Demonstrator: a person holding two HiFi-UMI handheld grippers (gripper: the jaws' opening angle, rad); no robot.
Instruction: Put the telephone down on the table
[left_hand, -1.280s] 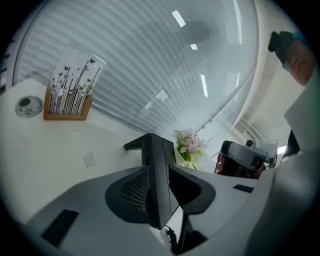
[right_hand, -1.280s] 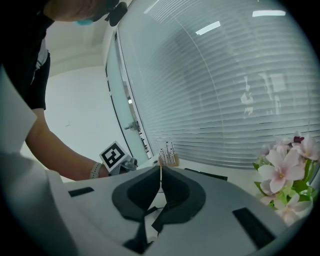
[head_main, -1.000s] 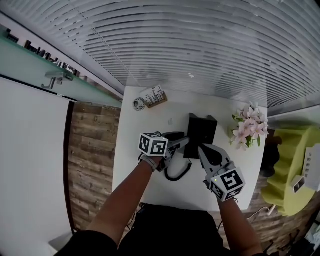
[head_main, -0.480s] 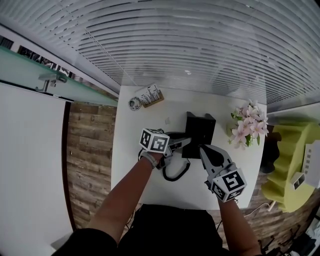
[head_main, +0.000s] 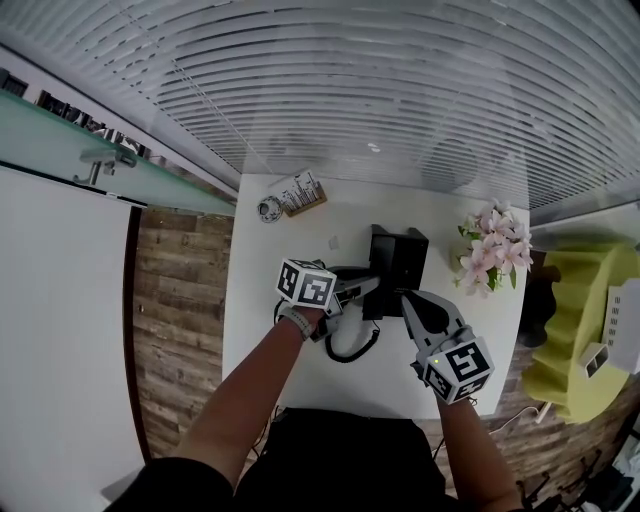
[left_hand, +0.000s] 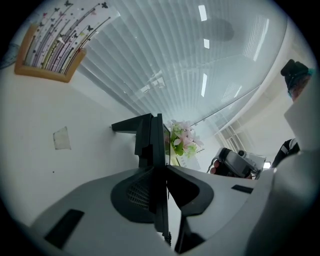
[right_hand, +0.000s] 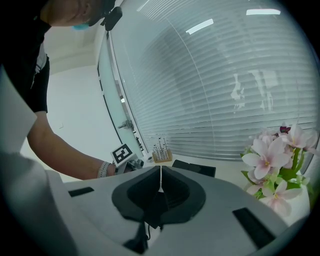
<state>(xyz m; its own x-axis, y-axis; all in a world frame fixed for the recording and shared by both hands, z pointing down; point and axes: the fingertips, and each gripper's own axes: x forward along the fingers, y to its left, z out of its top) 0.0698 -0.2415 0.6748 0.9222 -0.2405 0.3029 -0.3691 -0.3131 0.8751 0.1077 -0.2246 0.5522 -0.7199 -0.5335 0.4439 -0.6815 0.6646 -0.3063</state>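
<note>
Where white tabletop gleams, boxy black telephone

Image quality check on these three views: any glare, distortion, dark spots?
Head view: fisheye bows the blinds into arcs, small glare spot on them. Left gripper view: lamp reflections streak the glass, black round vignette, telephone reads as a silhouette. Right gripper view: reflections up top, flowers soft at the edge.
</note>
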